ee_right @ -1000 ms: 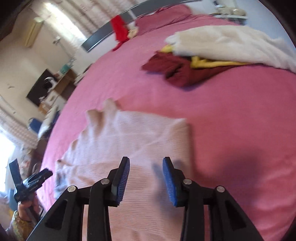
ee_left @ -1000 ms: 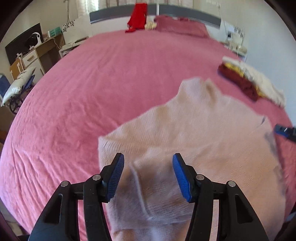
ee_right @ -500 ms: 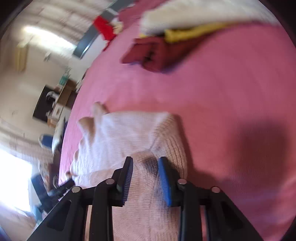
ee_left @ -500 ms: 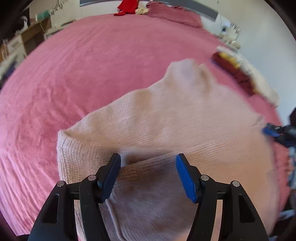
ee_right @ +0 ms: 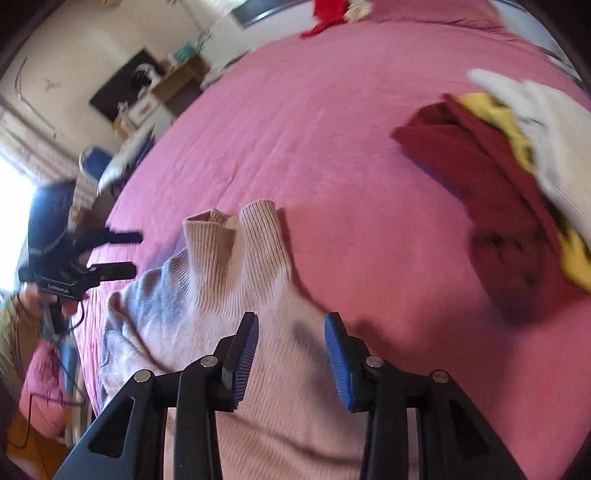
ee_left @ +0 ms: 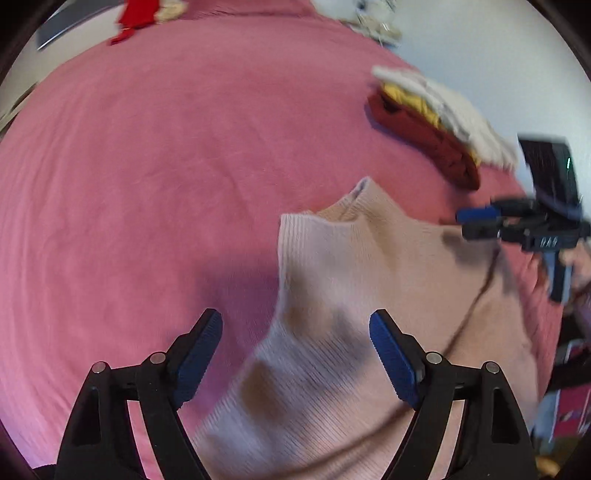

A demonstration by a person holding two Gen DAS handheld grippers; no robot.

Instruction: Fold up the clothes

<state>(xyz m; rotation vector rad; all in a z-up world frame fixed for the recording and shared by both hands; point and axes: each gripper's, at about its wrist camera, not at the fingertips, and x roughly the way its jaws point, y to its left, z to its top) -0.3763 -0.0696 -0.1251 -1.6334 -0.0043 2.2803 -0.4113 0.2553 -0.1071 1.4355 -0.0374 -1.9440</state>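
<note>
A pale pink sweater [ee_left: 369, 295] lies on the pink bed [ee_left: 147, 166], filling each frame's lower middle. Left tongs [ee_left: 295, 354] gape wide over it; right tongs [ee_right: 291, 350] gape narrower, both empty.

Pink bedspread [ee_right: 332, 122] covers bed. Red garment [ee_right: 327, 14] at far headboard. Wooden desk [ee_right: 177, 79] with dark screen [ee_right: 122, 94] by wall. Bright window [ee_right: 14, 192] at left.
</note>
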